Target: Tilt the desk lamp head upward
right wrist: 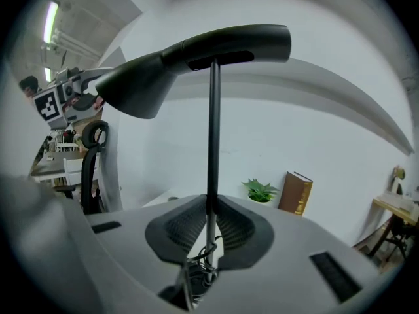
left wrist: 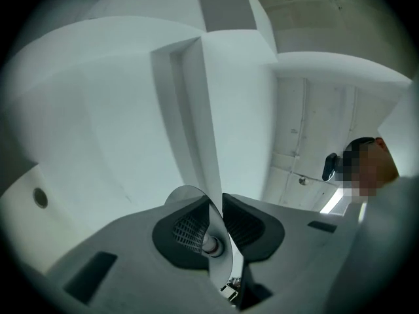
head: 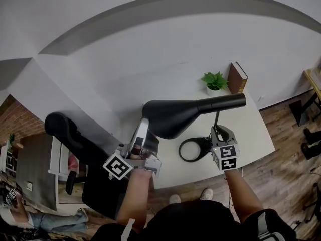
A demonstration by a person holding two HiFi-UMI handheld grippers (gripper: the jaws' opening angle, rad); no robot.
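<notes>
A black desk lamp stands on the white desk (head: 253,127): ring base (head: 192,150), thin pole (right wrist: 212,136), wide shade (head: 170,117) on the long head (right wrist: 196,51), which lies about level. My right gripper (head: 217,130) (right wrist: 211,201) is shut on the pole low down, both pads against it. My left gripper (head: 144,125) (left wrist: 216,198) is up at the shade's near rim. The thin rim (left wrist: 221,254) runs between its jaws, close to the left pad, with a narrow gap on the right pad's side. The bulb socket (left wrist: 210,244) shows inside the shade.
A small potted plant (head: 214,81) and a brown book (head: 237,77) stand at the desk's far edge against the wall. A black office chair (head: 65,129) is left of the desk. The lamp's cable (right wrist: 204,257) coils at the base. A wooden shelf (head: 313,79) stands at right.
</notes>
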